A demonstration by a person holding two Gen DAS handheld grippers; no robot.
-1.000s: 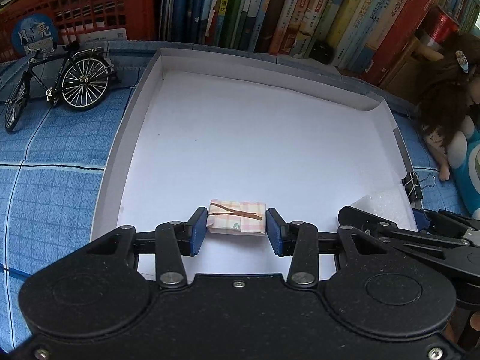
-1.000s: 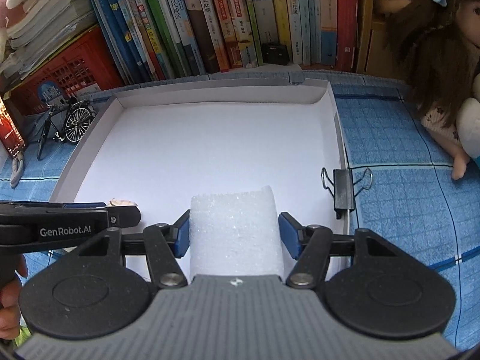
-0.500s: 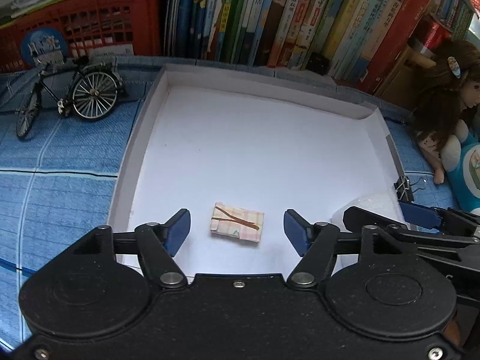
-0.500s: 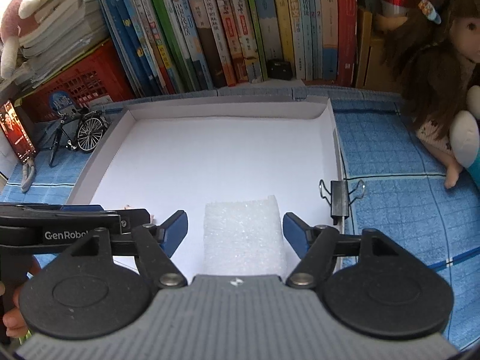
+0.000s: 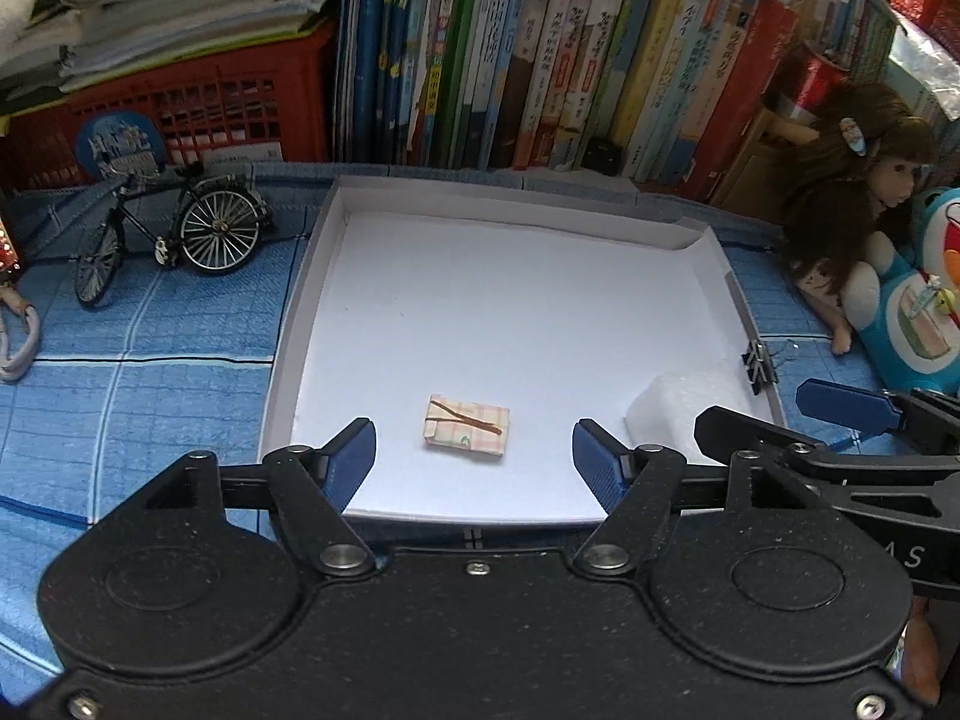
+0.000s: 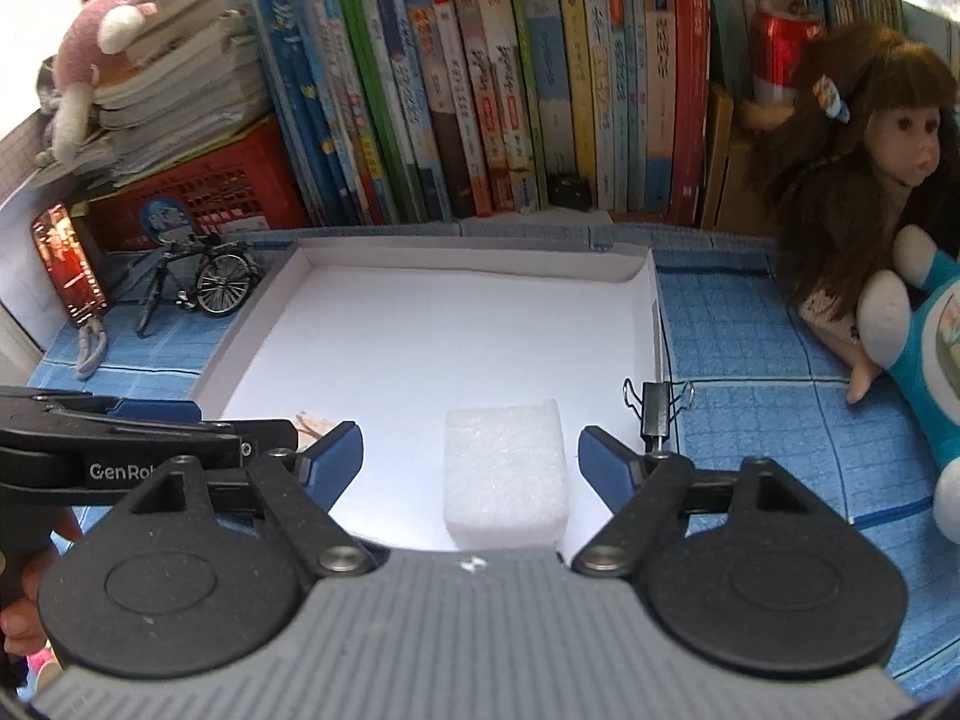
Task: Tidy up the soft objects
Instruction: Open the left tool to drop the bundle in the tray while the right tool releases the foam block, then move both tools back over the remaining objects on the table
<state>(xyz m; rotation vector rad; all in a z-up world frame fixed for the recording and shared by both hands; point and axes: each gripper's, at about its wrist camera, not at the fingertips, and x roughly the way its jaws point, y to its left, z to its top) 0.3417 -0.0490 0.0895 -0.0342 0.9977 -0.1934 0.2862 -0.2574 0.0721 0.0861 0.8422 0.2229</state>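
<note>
- Risk: my left gripper (image 5: pixel 474 459) and right gripper (image 6: pixel 471 462) hang close; a careless swing could nudge the checked cloth bundle (image 5: pixel 467 435) or foam block (image 6: pixel 505 474) across the white tray (image 5: pixel 300 324).
- Jaws on both are opening, empty, pads clear of both pieces.
- Since a second ago: each piece released, lying near the tray's front edge.

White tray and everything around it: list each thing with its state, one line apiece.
White tray: flat on the blue cloth, holding two items.
Checked packet: lying flat in the tray, banded, untouched.
White foam block: resting in the tray, free of both pads.
Left tool: jaws opening, nothing gripped.
Right tool: jaws opening, clear of the foam.
Binder clip: clamped on the tray's right wall.
Model bicycle: standing upright.
</note>
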